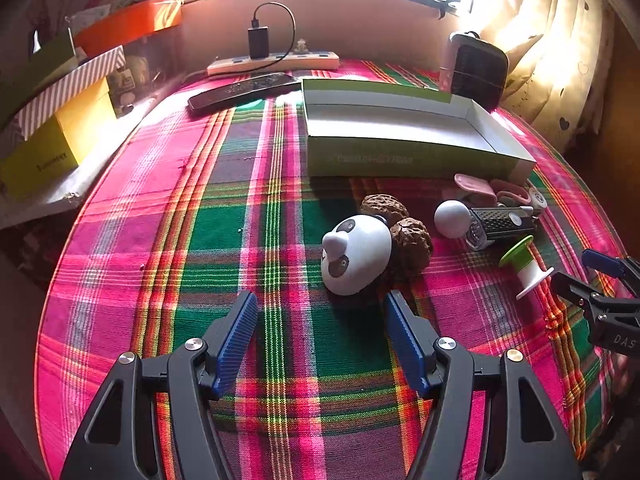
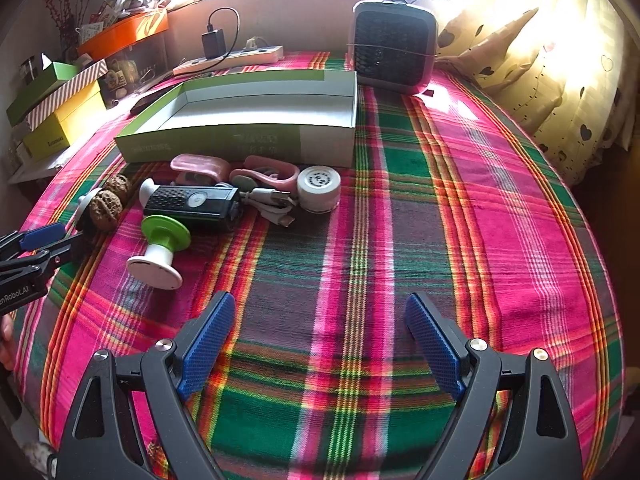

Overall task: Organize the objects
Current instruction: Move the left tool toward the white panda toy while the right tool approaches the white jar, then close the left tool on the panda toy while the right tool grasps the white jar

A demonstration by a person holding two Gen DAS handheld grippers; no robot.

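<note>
An empty green-and-white box [image 1: 400, 128] [image 2: 256, 112] lies on the plaid cloth. In front of it sit a white panda toy [image 1: 356, 254], two walnuts [image 1: 410, 240] [image 2: 105, 206], a black device with a white knob [image 1: 496, 224] [image 2: 192, 204], a green-and-white spool [image 1: 526, 264] [image 2: 162, 250], pink items [image 1: 478, 186] [image 2: 200, 166], a white cable [image 2: 276, 204] and a small white jar [image 2: 319, 189]. My left gripper [image 1: 322, 304] is open, just short of the panda. My right gripper [image 2: 320, 308] is open and empty over bare cloth, right of the pile.
A black heater [image 1: 476, 70] [image 2: 392, 48] stands behind the box. A power strip with a charger [image 1: 272, 60] [image 2: 228, 58] and a remote [image 1: 244, 90] lie at the back. Stacked boxes [image 1: 60, 120] [image 2: 60, 104] line the left; a curtain [image 2: 540, 60] hangs right.
</note>
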